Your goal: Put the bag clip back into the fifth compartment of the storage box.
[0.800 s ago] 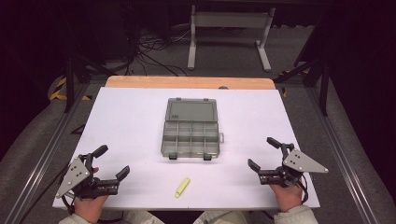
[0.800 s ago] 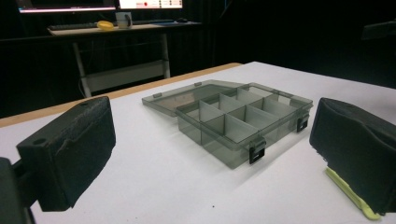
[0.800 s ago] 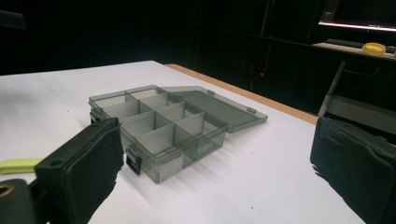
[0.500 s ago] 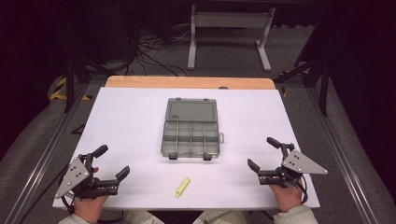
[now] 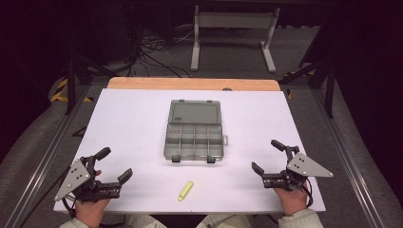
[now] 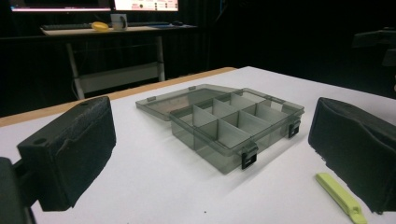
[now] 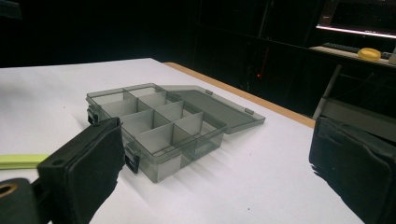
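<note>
left gripper view alone shows yellow clip (image 6: 340, 198) beside right pad.

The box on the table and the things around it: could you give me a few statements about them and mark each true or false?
1. The box lies open, its lid folded back flat. True.
2. The compartments hold screws. False: they look empty.
3. The yellow piece lies inside the box. False: it lies on the table, apart from the box, nearer the person.
4. The left gripper is open and holds nothing. True.
5. The right gripper grips the box's latch. False: it is open and well clear of the box.
</note>
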`<state>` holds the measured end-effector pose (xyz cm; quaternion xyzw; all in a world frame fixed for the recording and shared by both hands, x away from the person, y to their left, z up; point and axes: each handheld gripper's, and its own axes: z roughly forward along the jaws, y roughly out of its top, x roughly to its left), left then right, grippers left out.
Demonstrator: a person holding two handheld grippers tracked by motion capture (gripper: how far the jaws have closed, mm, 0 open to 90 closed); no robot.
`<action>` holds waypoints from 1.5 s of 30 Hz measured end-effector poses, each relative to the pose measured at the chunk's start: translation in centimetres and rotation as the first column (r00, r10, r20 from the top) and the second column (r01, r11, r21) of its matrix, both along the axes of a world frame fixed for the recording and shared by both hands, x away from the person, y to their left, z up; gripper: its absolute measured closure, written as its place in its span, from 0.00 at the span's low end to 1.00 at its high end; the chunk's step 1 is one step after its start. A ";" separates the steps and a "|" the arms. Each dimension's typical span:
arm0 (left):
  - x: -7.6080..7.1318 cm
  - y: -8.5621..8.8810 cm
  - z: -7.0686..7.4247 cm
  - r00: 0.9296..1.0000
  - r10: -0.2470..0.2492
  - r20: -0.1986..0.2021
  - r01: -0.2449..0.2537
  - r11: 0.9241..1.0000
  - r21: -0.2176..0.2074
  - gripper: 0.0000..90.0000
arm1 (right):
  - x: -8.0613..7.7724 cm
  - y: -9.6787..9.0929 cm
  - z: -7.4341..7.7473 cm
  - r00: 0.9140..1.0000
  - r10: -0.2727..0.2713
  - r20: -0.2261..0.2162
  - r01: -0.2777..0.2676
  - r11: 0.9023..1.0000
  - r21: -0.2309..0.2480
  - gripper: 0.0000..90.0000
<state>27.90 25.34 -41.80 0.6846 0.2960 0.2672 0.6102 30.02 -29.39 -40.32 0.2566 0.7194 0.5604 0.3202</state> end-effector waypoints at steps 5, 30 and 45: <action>0.7 -0.8 0.5 0.999 -0.021 -0.033 0.019 0.999 -0.038 0.02 | 0.0 0.0 0.0 1.000 -0.002 -0.002 0.002 1.000 0.006 0.04; 3.2 -6.2 3.3 0.991 -0.135 -0.020 0.134 0.990 -0.037 0.02 | 0.2 -0.2 0.0 1.000 0.003 -0.011 -0.002 1.000 0.015 0.04; 3.7 -10.5 3.6 0.964 -0.262 -0.037 0.262 0.965 0.000 0.01 | 0.2 -0.3 0.0 1.000 0.002 -0.010 -0.002 1.000 0.016 0.04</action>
